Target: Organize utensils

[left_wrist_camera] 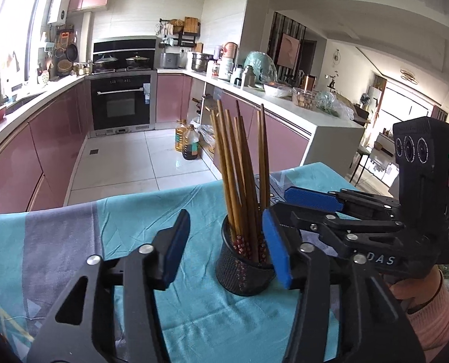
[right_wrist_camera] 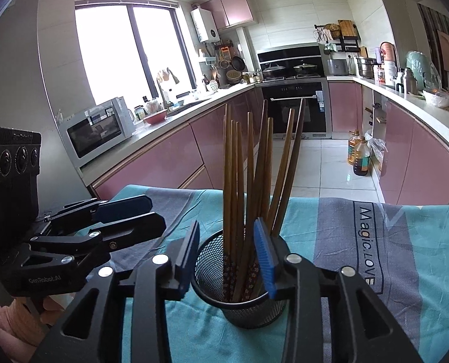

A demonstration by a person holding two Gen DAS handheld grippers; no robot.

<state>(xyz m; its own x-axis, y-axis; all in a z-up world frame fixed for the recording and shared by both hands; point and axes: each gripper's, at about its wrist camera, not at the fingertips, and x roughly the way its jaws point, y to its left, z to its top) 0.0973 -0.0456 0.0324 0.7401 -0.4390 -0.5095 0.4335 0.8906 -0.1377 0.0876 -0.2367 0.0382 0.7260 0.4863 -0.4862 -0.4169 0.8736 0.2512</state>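
Judging by the chopsticks [right_wrist_camera: 248, 181] standing bunched in the mesh cup [right_wrist_camera: 239, 305] on the bench [right_wrist_camera: 391, 272], we seem near finishing. Our right gripper [right_wrist_camera: 229, 260] straddles the cup, jaws apart; our left gripper [left_wrist_camera: 224, 248] sits beside it, jaws apart. Next, we likely back away without tipping it.

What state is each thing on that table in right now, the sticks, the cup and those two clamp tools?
Chopsticks: upright, leaning in the cup.
Mesh cup: upright on the cloth.
Cloth: spread flat, slightly wrinkled.
Left hand-held gripper: open, holding nothing.
Right hand-held gripper: open around the cup, one finger inside the rim.
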